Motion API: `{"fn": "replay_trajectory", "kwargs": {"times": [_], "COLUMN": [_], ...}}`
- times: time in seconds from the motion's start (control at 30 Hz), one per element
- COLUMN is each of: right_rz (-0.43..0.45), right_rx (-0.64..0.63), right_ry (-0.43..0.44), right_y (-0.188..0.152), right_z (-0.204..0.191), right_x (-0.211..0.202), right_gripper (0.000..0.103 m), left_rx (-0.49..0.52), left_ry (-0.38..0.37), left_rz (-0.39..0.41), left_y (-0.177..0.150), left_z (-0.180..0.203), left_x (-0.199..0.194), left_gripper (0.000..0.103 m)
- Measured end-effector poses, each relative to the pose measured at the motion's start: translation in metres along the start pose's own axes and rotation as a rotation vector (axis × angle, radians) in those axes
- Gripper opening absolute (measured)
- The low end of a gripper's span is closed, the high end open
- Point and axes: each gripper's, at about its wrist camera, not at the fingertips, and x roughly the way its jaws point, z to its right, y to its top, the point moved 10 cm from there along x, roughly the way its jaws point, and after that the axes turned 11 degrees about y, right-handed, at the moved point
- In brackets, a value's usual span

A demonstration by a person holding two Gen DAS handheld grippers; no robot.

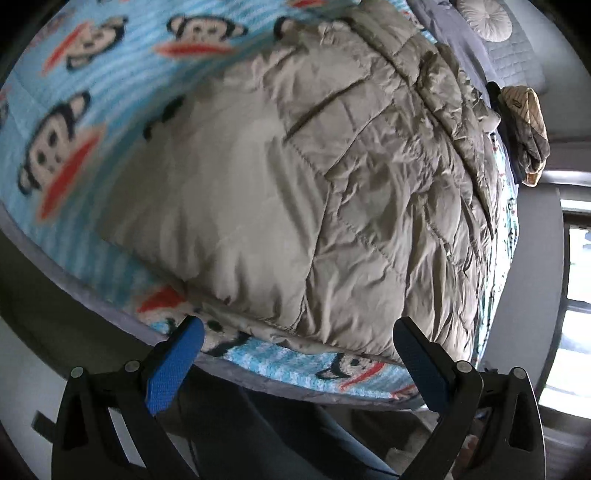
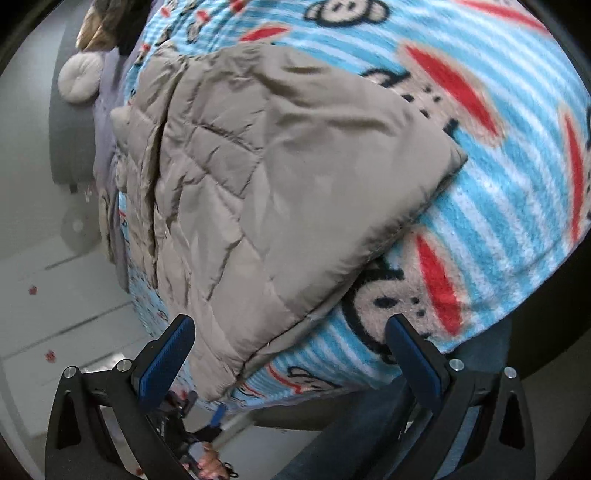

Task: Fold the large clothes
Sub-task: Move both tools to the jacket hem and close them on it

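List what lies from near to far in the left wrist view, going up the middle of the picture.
Open left gripper → edge of the blue striped monkey-print blanket → beige quilted padded jacket → round cream pleated cushion.

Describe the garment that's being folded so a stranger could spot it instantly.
Find the bed covered by a blue-and-white striped monkey blanket. Lying across its near edge is a padded jacket, taupe-grey, stitched into puffy quilted panels. It is the only plain, shiny piece on the bed; the small folded clothes pile at the far end is patterned and darker.
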Motion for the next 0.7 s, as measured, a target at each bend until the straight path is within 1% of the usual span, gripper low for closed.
{"fn": "replay_trajectory", "kwargs": {"times": [0.07, 0.13, 0.23, 0.3, 0.37, 0.4, 0.47, 0.53, 0.57, 0.63, 0.67, 0.7], "right_rz": [0.0, 0.001, 0.006, 0.018, 0.04, 0.058, 0.084, 0.098, 0.105, 0.113, 0.114, 0.113], "right_rx": [0.012, 0.02, 0.021, 0.025, 0.037, 0.046, 0.062, 0.079, 0.086, 0.091, 0.092, 0.093], "right_ry": [-0.003, -0.006, -0.008, 0.01, 0.042, 0.063, 0.097, 0.114, 0.124, 0.138, 0.137, 0.135], "right_y": [0.002, 0.003, 0.005, 0.006, 0.009, 0.012, 0.017, 0.02, 0.021, 0.023, 0.023, 0.022], "right_z": [0.002, 0.003, 0.002, 0.0, -0.003, -0.005, -0.007, -0.007, -0.007, -0.008, -0.009, -0.01], "right_x": [0.002, 0.003, 0.002, 0.003, 0.002, 0.001, 0.0, 0.0, 0.0, 0.001, 0.002, 0.004], "right_gripper": [0.103, 0.103, 0.103, 0.103, 0.103, 0.103, 0.103, 0.103, 0.103, 0.099, 0.096, 0.084], "left_rx": [0.001, -0.013, -0.026, -0.02, 0.017, 0.035, 0.075, 0.093, 0.098, 0.116, 0.127, 0.14], "left_ry": [-0.008, -0.014, -0.041, -0.071, -0.106, -0.111, -0.11, -0.108, -0.108, -0.104, -0.104, -0.108], "left_rz": [-0.034, -0.042, -0.03, -0.011, 0.007, 0.013, 0.02, 0.017, 0.015, 0.01, 0.009, 0.008], "left_y": [-0.002, -0.004, 0.003, 0.007, 0.011, 0.013, 0.017, 0.021, 0.023, 0.025, 0.026, 0.027], "left_z": [0.0, 0.001, 0.005, 0.013, 0.024, 0.027, 0.033, 0.036, 0.038, 0.04, 0.041, 0.043], "left_x": [0.01, 0.016, 0.02, 0.017, 0.011, 0.009, 0.006, 0.007, 0.007, 0.009, 0.01, 0.01], "left_gripper": [0.102, 0.102, 0.102, 0.102, 0.102, 0.102, 0.102, 0.102, 0.098, 0.093, 0.093, 0.093]}}
